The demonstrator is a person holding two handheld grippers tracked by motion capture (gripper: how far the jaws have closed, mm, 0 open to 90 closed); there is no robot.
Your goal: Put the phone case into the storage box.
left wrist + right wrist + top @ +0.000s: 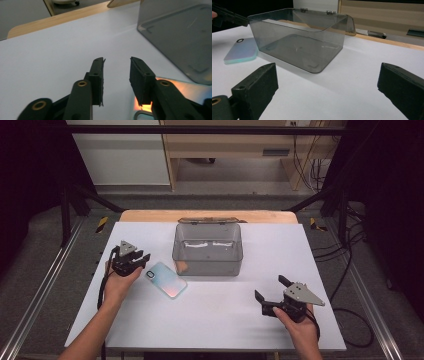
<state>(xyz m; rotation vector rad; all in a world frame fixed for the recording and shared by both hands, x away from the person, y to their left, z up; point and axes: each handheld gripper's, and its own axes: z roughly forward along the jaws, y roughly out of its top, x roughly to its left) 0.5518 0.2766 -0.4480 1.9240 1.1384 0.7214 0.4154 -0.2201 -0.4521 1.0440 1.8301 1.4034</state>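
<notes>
High view: phone case [166, 279] beside left gripper [141, 258] (untouched)

On the bench [210, 315] a lidded box [207, 251] stood toward the far middle (its lid hinged back behind it). The phone case [166, 279] lay flat just left of its near corner. The left claw [137, 260] sat just left of the case, the right claw [271, 294] well apart at the near right.

Lighting: even overhead light; the white rectangular tabletop [210, 315] is bright, its surroundings dark. Shadows: soft and short beneath the smoky translucent plastic box [297, 47]. Glare: orange glint on the iridescent pastel phone case [190, 91]. Focus: left gripper view soft; the black tongs blurred at the bottom edges.
</notes>
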